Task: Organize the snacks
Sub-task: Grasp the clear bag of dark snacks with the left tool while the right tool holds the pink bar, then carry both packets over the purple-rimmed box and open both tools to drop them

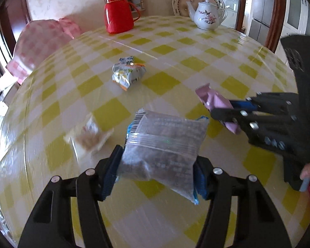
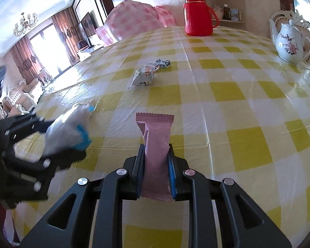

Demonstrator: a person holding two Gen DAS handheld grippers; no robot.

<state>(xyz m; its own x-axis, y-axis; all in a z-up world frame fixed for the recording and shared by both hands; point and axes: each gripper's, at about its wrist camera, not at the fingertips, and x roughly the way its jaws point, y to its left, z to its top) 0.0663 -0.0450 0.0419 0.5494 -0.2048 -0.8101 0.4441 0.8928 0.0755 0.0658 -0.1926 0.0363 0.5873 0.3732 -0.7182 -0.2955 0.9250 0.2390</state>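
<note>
My left gripper (image 1: pixel 157 165) is shut on a clear snack packet with dark contents and blue edges (image 1: pixel 165 144), held above the table. It shows blurred at the left of the right wrist view (image 2: pixel 68 132). My right gripper (image 2: pixel 156 163) is shut on a pink wrapped bar (image 2: pixel 156 140), held upright above the table; it also shows at the right of the left wrist view (image 1: pixel 217 103). A white and orange snack pack (image 1: pixel 127 75) lies mid-table with a small blue-patterned packet (image 1: pixel 126 59) behind it. A blurred pale packet (image 1: pixel 88 137) lies left of my left gripper.
The round table has a yellow and white check cloth (image 2: pixel 227 95). A red thermos jug (image 1: pixel 118 12) and a white flowered teapot (image 1: pixel 207 14) stand at the far edge. A pink checked cloth covers a chair (image 1: pixel 41 41) at the left.
</note>
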